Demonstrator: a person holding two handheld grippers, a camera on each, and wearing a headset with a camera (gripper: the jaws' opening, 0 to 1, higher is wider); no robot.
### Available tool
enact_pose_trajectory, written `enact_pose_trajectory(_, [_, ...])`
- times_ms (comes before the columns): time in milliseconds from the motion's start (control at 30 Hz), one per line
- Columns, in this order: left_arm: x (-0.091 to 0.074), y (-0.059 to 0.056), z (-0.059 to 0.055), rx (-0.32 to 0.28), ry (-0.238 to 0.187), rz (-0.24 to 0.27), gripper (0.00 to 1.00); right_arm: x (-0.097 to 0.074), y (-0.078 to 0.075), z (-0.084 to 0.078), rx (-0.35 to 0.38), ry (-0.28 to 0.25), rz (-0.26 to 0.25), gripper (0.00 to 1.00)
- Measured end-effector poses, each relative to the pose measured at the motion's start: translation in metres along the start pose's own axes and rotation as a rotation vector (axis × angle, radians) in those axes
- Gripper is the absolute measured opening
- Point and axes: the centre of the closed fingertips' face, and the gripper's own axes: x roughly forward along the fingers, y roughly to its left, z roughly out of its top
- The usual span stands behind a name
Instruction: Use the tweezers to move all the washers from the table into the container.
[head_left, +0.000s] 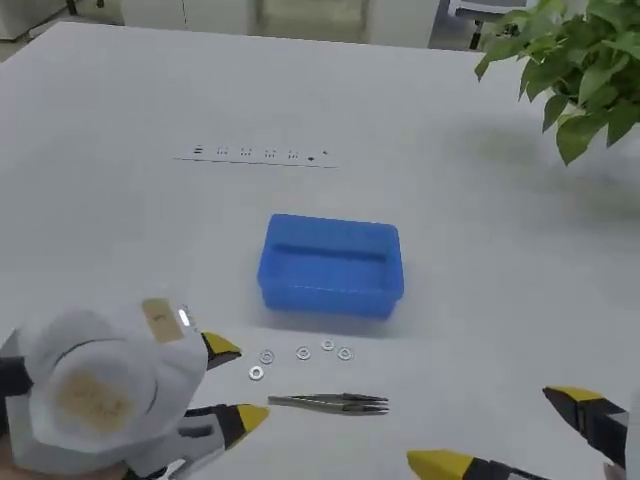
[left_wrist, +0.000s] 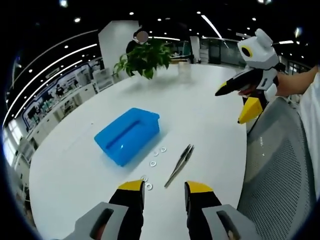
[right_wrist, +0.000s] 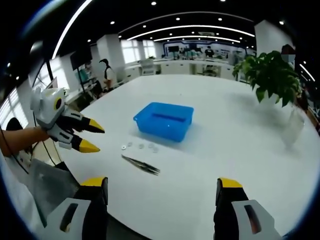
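**Tweezers** (head_left: 330, 402): slim metal, probably light, springy and slick. They lie flat close to the near edge of the surface (head_left: 480, 250), with the open tips pointing right. Best taken mid-shank, so the arms can be pinched shut.

**Washers** (head_left: 303, 353): five, tiny and thin, apt to slide. Loose row between the tweezers and the blue container (head_left: 330, 265), touching neither.

**Left claw** (head_left: 238, 382): released, empty, just beside the tweezers' joined end.

**Right claw** (head_left: 505, 430): spread wide, empty, near the tips, toward the near edge.
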Motion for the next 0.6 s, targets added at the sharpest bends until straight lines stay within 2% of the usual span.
enact_pose_trajectory(67, [0.008, -0.002, -0.001, 0.014, 0.013, -0.032, 0.24, 0.001, 0.001, -0.002, 0.009, 0.003, 0.005, 0.88])
enact_pose_trajectory(267, [0.026, -0.004, -0.008, 0.089, 0.064, -0.081, 0.21, 0.003, 0.006, -0.005, 0.017, 0.007, 0.021, 0.88])
enact_pose_trajectory(367, [0.036, -0.003, -0.015, 0.12, 0.098, -0.099, 0.18, 0.003, 0.007, -0.007, 0.024, 0.008, 0.023, 0.87])
enact_pose_trajectory(400, [0.04, -0.003, -0.02, 0.13, 0.12, -0.109, 0.16, 0.003, 0.007, -0.008, 0.026, 0.012, 0.023, 0.87])
enact_pose_trajectory(600, [0.057, -0.004, -0.029, 0.138, 0.158, -0.128, 0.1, 0.002, 0.006, -0.013, 0.03, 0.028, 0.026, 0.87])
